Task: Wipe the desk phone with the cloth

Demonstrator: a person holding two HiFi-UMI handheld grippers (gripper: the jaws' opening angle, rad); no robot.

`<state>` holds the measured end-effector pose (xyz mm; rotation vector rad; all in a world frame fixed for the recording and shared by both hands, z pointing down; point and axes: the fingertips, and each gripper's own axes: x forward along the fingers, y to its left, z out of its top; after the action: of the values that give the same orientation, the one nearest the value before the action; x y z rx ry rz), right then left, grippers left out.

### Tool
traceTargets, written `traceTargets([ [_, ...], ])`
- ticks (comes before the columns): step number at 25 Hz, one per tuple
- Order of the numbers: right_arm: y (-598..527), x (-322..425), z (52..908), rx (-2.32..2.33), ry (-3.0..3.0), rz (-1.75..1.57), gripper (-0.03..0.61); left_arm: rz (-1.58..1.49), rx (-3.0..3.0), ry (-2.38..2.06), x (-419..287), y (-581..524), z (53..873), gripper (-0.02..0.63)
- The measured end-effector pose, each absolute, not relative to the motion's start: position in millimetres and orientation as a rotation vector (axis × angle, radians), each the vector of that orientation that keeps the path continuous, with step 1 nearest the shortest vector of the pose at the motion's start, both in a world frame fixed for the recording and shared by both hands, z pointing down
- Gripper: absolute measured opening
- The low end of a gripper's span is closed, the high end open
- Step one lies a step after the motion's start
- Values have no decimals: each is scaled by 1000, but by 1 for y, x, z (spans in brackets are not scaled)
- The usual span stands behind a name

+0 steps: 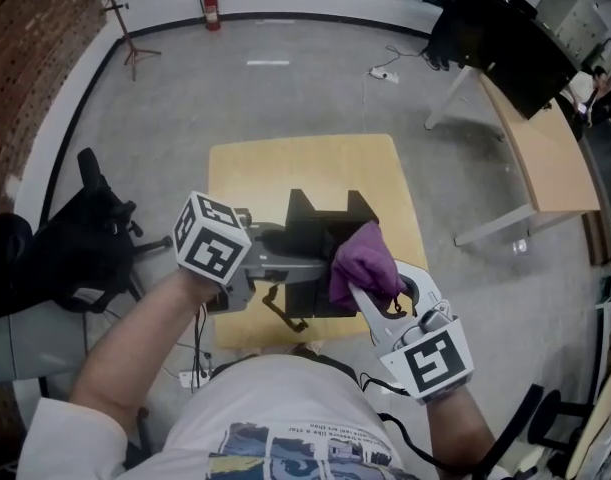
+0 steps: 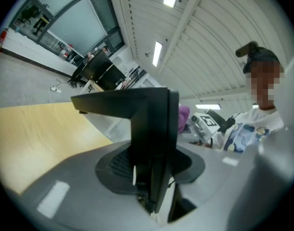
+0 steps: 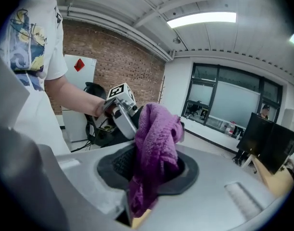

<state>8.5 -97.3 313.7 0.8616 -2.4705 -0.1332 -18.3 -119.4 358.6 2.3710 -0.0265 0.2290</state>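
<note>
The left claw (image 2: 154, 186) is clamping the black desk phone (image 2: 149, 124) edge-on. The right claw (image 3: 144, 191) is pinching the purple cloth (image 3: 155, 143), just beside that phone.

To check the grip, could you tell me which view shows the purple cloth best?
The right gripper view: the purple cloth fills the centre, clamped in the jaws. The head view shows it against the desk phone; the left gripper view, only a sliver behind it.

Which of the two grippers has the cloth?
The right gripper: it is shut on the purple cloth. The left gripper grips the black desk phone instead.
</note>
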Motion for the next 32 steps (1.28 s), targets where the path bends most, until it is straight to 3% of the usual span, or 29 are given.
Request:
traceTargets([
  [13,-43,16,383,779,-2394,139,97,211,2379,-10,-22,-126,354,181],
  [23,-96,40,289,998,-2478,-28,97,242,2378,51,-15,-115,363,181],
  [32,-126,51,274,1114,-2511,-18,97,222,2367,77,-10,-102,365,181],
])
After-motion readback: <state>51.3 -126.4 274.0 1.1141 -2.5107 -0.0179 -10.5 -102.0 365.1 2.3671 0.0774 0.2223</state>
